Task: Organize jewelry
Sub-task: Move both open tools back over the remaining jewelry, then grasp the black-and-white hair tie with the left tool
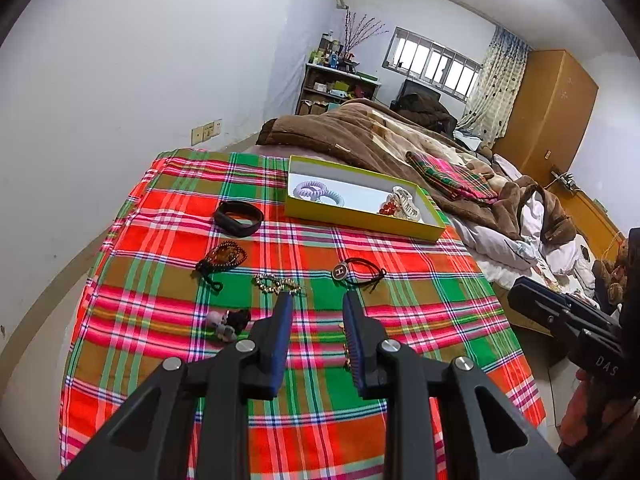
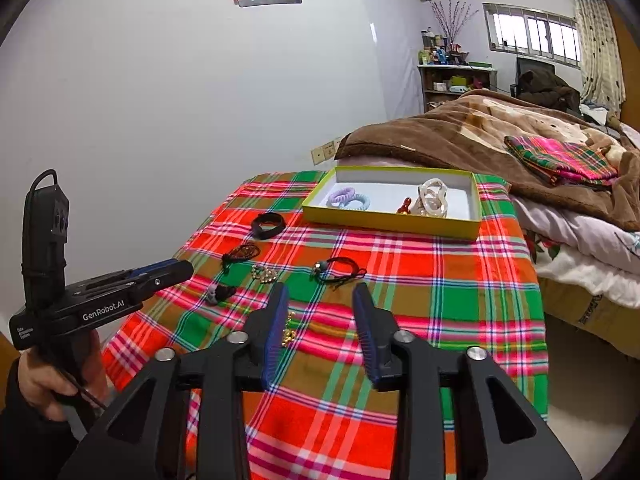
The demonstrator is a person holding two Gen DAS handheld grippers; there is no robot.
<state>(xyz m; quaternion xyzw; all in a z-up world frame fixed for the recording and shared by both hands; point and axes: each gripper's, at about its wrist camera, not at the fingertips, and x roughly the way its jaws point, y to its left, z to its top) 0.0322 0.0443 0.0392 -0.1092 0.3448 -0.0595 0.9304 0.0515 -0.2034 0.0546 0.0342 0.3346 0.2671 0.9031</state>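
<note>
From the left wrist, the left gripper [image 1: 316,300] hangs over the plaid cloth [image 1: 400,312] with its jaws partly apart and nothing pressed between them; a small gold piece [image 1: 349,350] shows against the inner face of the right-hand finger, and I cannot tell whether it clings to the pad or lies on the cloth behind. Just past the fingertips lie the gold chain [image 1: 276,283], the black cord with a round charm [image 1: 358,272], the dark bead bracelet [image 1: 222,258], the black band [image 1: 239,218] and a little cluster of grey and black bits [image 1: 230,322]. The yellow-green box [image 1: 400,232], farther back, already holds coiled hair ties [image 1: 318,192] and a pale clip [image 1: 406,204]. If the gold piece is snagged on the pad, it could drop off unnoticed. From the right wrist, the right gripper [image 2: 322,294] also stands open and empty above the cloth, the same gold piece [image 2: 289,334] beside its left finger. The chain [image 2: 265,273] is loose and thin, so a pinch may catch only a few links and let it slide out on the way to the box [image 2: 392,226]. The soft bedding may sink under a push, and the two grippers work close enough to collide.
</note>
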